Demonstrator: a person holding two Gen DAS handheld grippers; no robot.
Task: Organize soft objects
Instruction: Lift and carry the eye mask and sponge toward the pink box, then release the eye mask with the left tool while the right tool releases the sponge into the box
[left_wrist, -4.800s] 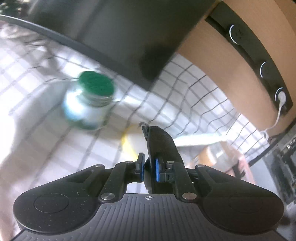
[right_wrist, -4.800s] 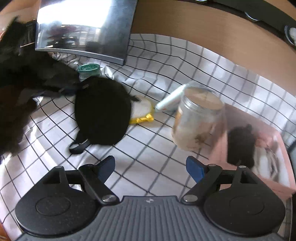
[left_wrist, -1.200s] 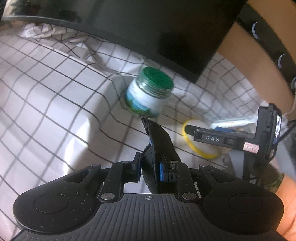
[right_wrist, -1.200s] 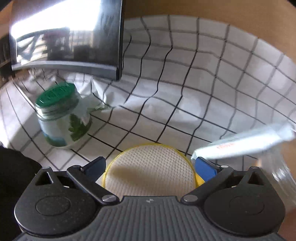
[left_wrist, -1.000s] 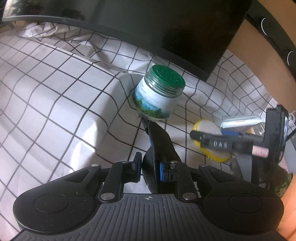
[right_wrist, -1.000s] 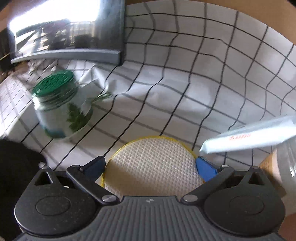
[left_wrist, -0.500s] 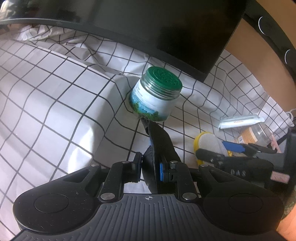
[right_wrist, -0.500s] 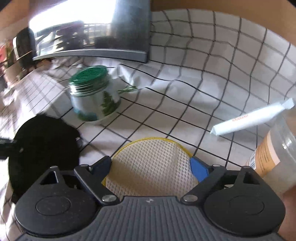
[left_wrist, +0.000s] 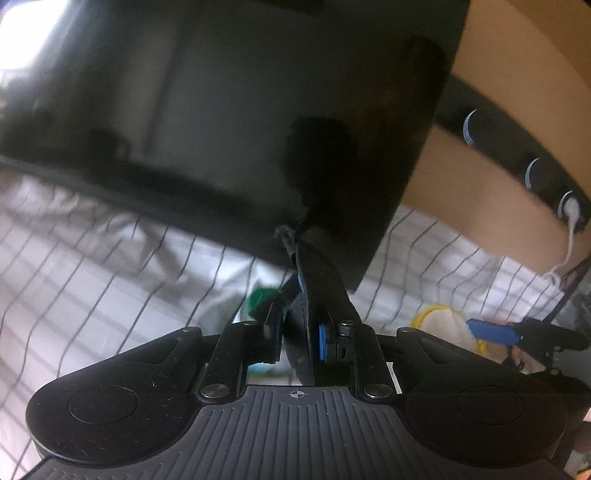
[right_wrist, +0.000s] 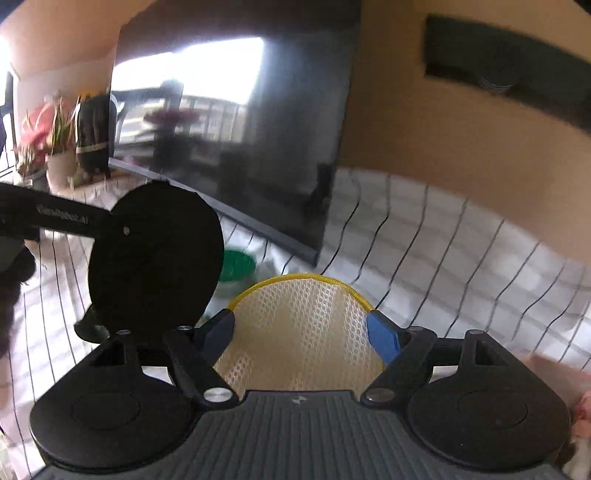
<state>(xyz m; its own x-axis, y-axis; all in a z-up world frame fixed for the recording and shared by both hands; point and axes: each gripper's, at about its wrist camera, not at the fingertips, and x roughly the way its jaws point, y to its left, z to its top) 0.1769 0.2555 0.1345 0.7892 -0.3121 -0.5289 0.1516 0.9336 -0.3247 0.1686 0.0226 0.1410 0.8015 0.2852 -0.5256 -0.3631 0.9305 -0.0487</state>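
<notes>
Dark monitor (right_wrist: 236, 147) on checked cloth (right_wrist: 443, 258); green-lidded jar (right_wrist: 236, 264) below it.

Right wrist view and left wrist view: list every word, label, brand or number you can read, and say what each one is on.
No text in either view can be quoted with confidence.
White lettering on the side of the left gripper: a single line of print, too blurred to read.
Black round pad, yellow-rimmed mesh pad in the right gripper, green-lidded jar and dark screen: no readable marking.
</notes>
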